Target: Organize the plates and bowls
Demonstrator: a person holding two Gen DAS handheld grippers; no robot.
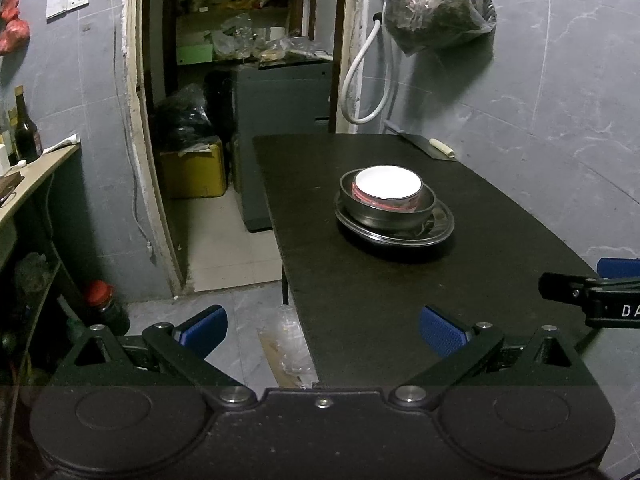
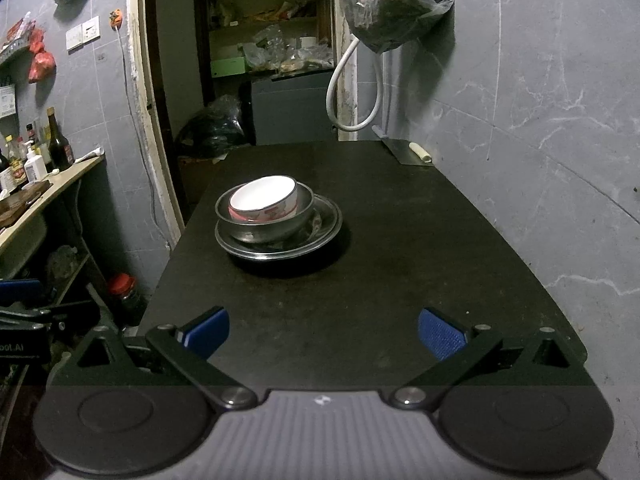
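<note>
A stack stands on the dark table [image 1: 360, 300] [image 2: 400, 272]. At the bottom is a metal plate [image 1: 434, 229] [image 2: 324, 226]; in it sits a steel bowl [image 1: 384, 214] [image 2: 276, 230], and inside that a white bowl with a red pattern [image 1: 388, 183] [image 2: 262, 198], tilted in the right wrist view. My left gripper [image 1: 322, 330] is open and empty, well short of the stack, over the table's left front edge. My right gripper [image 2: 322, 330] is also open and empty, over the table's near end. In the left wrist view, the right gripper's finger [image 1: 568, 286] shows at the right edge.
A cleaver with a pale handle [image 1: 424, 145] [image 2: 406, 153] lies at the table's far right corner. A bagged bundle [image 1: 438, 4] [image 2: 396, 4] and a white hose [image 1: 360, 80] hang on the wall. A counter with bottles [image 2: 36, 156] stands left; a red-capped jar [image 1: 102, 304] sits on the floor.
</note>
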